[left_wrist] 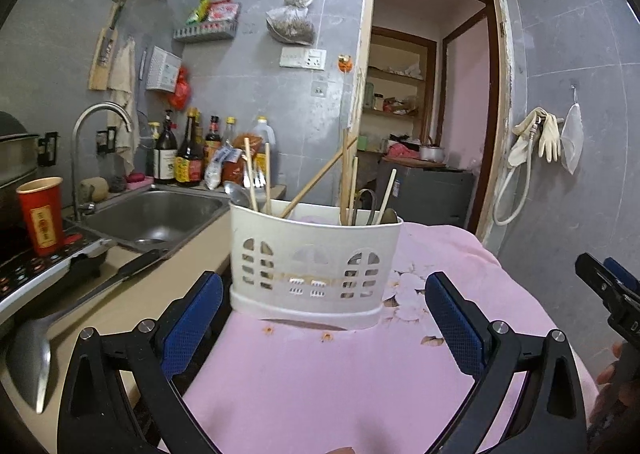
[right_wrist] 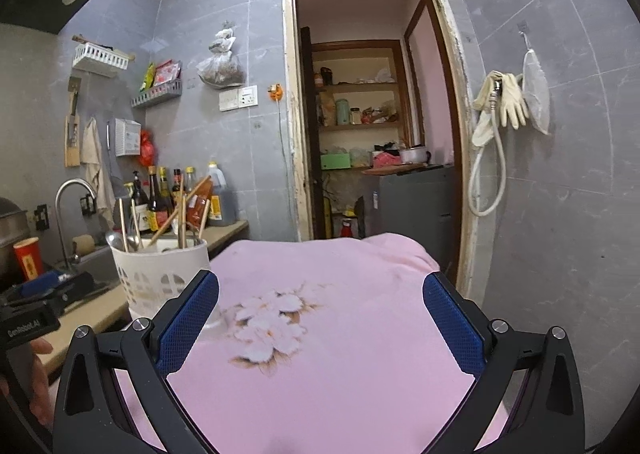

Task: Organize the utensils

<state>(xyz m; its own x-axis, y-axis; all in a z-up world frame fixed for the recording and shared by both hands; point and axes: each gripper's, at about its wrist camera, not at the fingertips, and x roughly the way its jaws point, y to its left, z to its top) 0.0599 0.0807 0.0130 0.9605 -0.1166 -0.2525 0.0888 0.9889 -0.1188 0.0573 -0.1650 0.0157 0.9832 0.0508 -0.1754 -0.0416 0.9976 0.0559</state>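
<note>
While we are facing the pink cloth (left_wrist: pixel 320 374) that covers the surface beside the counter (left_wrist: pixel 132 306), we are looking at the white utensil caddy (left_wrist: pixel 316 266) standing upright on the cloth's near-left part, close to the counter's edge and near the sink (left_wrist: pixel 160 213). We are judging it to be thin perforated plastic: light, fairly stiff, but top-heavy with its load, so it is likely to tip or slide on the soft cloth if we are pushing it high up. Taking it low on its side walls, near the base band, is looking safest. Inside it, wooden chopsticks (left_wrist: pixel 312 183) are leaning at loose angles; they are light, rigid and smooth, best pinched mid-shaft. A metal spoon (left_wrist: pixel 236 193) beside them is looking slick and heavier at the bowl, so we are favouring its handle. On the counter, a knife (left_wrist: pixel 124 274) and a ladle (left_wrist: pixel 30 366) are lying loose. The left tongs (left_wrist: pixel 324 310) are spread wide with the caddy just ahead of them, gripping nothing; the right tongs (right_wrist: pixel 320 314) are likewise released over bare cloth.
</note>
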